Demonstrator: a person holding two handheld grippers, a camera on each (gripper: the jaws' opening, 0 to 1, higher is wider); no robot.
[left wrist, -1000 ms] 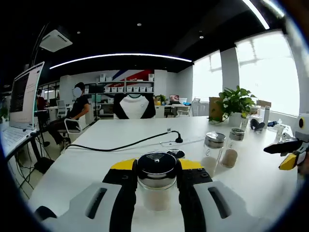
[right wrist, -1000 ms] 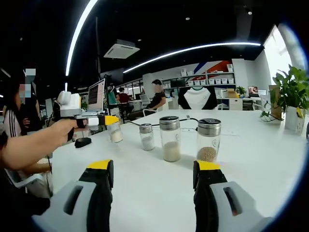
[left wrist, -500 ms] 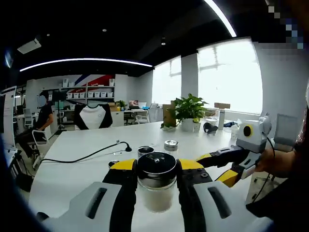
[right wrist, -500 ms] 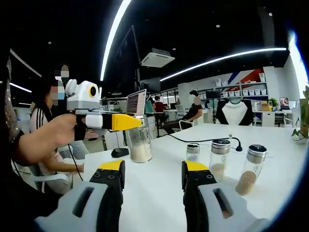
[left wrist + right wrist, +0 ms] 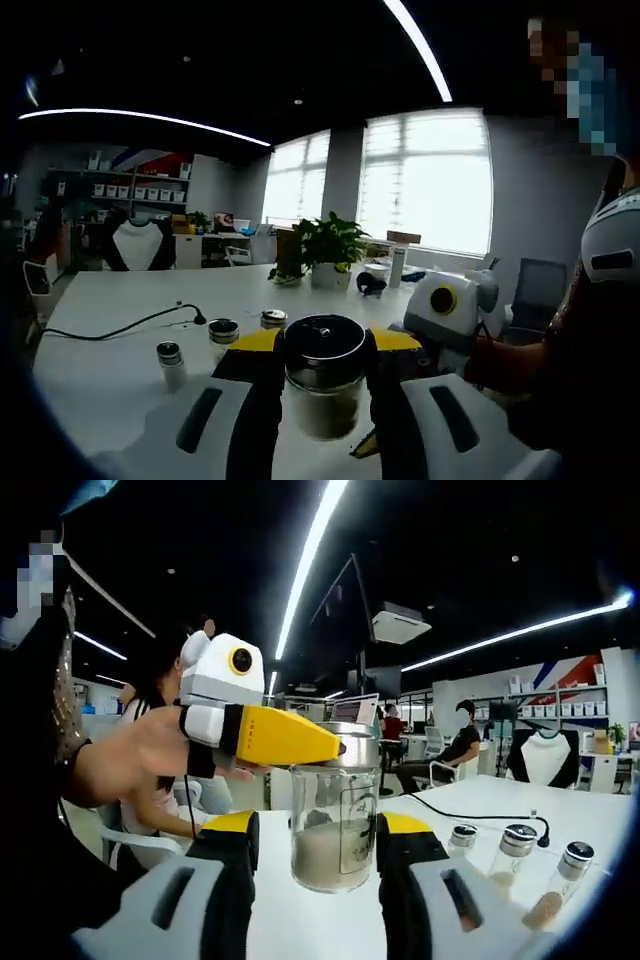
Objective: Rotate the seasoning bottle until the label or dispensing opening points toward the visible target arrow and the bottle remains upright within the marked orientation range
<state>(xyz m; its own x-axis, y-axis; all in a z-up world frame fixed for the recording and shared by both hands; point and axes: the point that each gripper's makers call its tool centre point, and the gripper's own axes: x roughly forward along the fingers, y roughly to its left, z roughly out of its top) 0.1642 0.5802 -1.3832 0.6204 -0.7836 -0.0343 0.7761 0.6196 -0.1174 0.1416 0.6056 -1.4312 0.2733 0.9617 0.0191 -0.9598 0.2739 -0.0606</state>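
Observation:
A glass seasoning bottle [image 5: 322, 400] with a metal lid and pale powder inside is lifted off the white table [image 5: 95, 375]. My left gripper [image 5: 322, 345] is shut on it just below the lid. In the right gripper view the same bottle [image 5: 333, 830] hangs upright under the left gripper [image 5: 285, 740], whose yellow jaw lies along the lid. My right gripper [image 5: 318, 825] is open, its yellow-tipped jaws standing either side of the bottle, the right one close to the glass. A yellow fingertip [image 5: 360, 447] of the right gripper shows low beside the bottle.
Three more shakers [image 5: 510, 852] stand on the table, seen also as small shakers [image 5: 222, 332] beside a black cable [image 5: 130, 323]. A potted plant [image 5: 325, 245] stands further back. A person's hand [image 5: 150, 755] holds the left gripper; people sit at desks behind.
The left gripper has carried the bottle across to the right gripper, so the bottle now hangs between the right jaws. Those jaws narrowed slightly a second ago.

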